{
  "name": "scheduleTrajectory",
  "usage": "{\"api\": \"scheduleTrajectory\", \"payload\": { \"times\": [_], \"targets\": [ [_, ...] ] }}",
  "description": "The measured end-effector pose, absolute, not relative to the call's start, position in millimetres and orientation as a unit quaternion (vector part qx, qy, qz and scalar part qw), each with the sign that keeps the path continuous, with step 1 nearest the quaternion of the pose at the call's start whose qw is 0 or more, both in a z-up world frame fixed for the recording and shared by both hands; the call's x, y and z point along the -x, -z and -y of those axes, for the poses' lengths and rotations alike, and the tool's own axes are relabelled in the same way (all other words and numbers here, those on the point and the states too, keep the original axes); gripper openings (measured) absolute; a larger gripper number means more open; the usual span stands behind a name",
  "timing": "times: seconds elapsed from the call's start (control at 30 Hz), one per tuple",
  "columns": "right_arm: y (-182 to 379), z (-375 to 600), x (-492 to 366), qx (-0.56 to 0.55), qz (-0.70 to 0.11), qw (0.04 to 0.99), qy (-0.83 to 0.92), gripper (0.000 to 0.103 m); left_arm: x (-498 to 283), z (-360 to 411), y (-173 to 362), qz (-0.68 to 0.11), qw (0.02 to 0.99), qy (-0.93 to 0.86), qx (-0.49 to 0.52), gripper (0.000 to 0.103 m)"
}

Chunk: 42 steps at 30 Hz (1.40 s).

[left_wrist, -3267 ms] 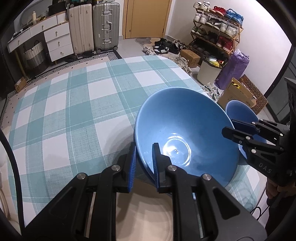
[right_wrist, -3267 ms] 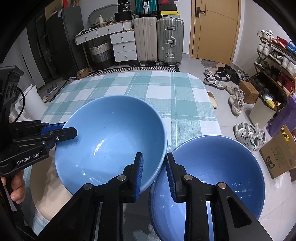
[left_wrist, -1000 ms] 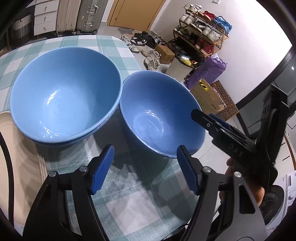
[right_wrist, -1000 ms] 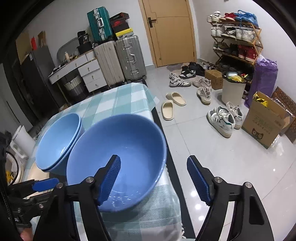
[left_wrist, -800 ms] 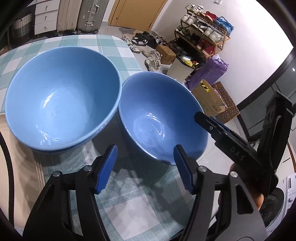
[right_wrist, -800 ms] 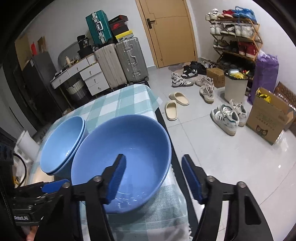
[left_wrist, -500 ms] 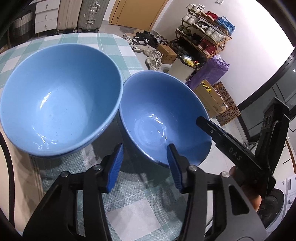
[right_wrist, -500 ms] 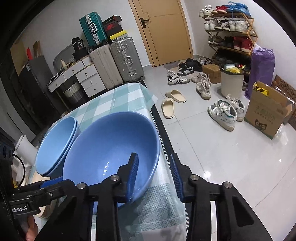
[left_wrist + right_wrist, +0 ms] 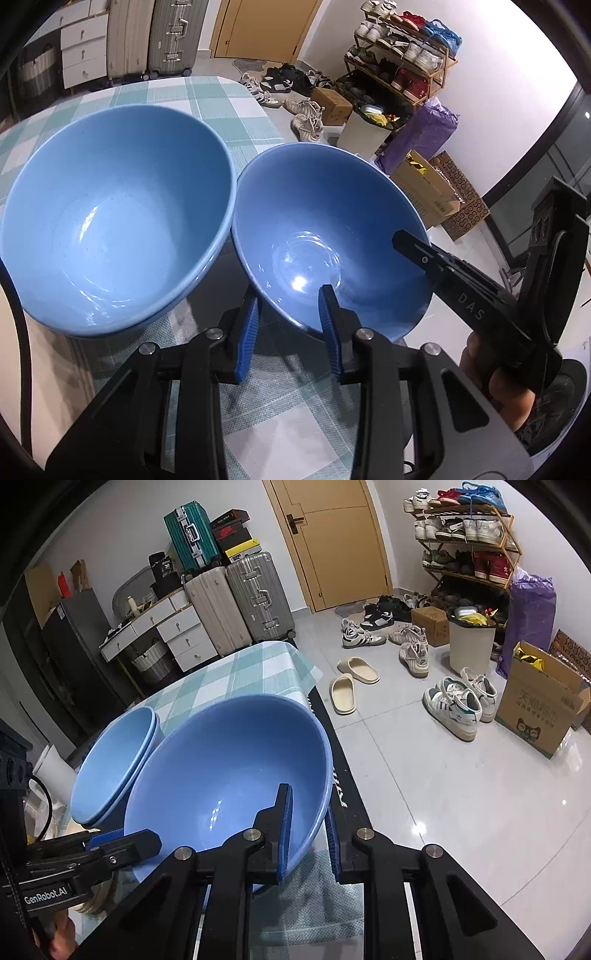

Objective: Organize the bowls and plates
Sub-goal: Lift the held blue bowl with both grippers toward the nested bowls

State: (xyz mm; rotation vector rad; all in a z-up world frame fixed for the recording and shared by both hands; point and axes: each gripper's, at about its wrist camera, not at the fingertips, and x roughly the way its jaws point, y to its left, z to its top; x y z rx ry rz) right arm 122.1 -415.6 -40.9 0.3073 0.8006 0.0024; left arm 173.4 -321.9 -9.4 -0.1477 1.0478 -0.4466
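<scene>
A single blue bowl (image 9: 325,225) sits at the table's right edge; it also shows in the right wrist view (image 9: 229,771). Left of it stands a stack of two blue bowls (image 9: 110,206), which shows in the right wrist view (image 9: 114,760) too. My left gripper (image 9: 290,328) straddles the single bowl's near rim, jaws narrowed but with a gap. My right gripper (image 9: 309,829) is clamped on the bowl's right rim, one finger inside and one outside. The right gripper also appears in the left wrist view (image 9: 436,258).
The table wears a teal and white checked cloth (image 9: 207,92) and its right edge drops to a tiled floor (image 9: 443,794). A beige plate (image 9: 48,373) lies under the stack at the left. Shoes, suitcases and boxes stand around the room.
Both grippers have closed from wide open around the single bowl's rim. The right one now pinches the rim; the left one has narrowed over the near rim. The bowl looks slightly tilted.
</scene>
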Motion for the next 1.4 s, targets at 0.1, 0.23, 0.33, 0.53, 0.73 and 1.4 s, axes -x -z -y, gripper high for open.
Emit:
{"api": "scheduleTrajectory", "payload": {
  "times": [0.1, 0.23, 0.33, 0.53, 0.73, 1.4],
  "targets": [
    [40.0, 413.2, -122.0, -0.145, -0.387, 0.910, -0.002, 0.018, -173.8, 324.3, 10.0, -0.497, 0.840, 0.210, 0.061, 0.029],
    [35.6, 412.4, -119.3, -0.142, -0.385, 0.912, -0.002, 0.018, -168.5, 325.9, 8.1, -0.497, 0.841, 0.208, 0.052, 0.029],
    [31.7, 413.2, -117.6, -0.139, -0.381, 0.914, -0.002, 0.018, -165.2, 326.1, 4.4, -0.491, 0.844, 0.210, 0.046, 0.029],
    [21.3, 416.9, -108.9, -0.136, -0.366, 0.921, 0.001, 0.018, -160.1, 332.2, -3.8, -0.477, 0.851, 0.215, 0.033, 0.029],
    [15.5, 421.2, -105.4, -0.137, -0.363, 0.922, 0.006, 0.018, -152.8, 339.5, -14.6, -0.471, 0.853, 0.224, 0.031, 0.029],
    [-53.2, 406.6, -63.1, -0.114, -0.312, 0.943, 0.034, 0.018, -122.4, 309.4, -79.7, -0.416, 0.865, 0.278, 0.040, 0.029]
  ]
}}
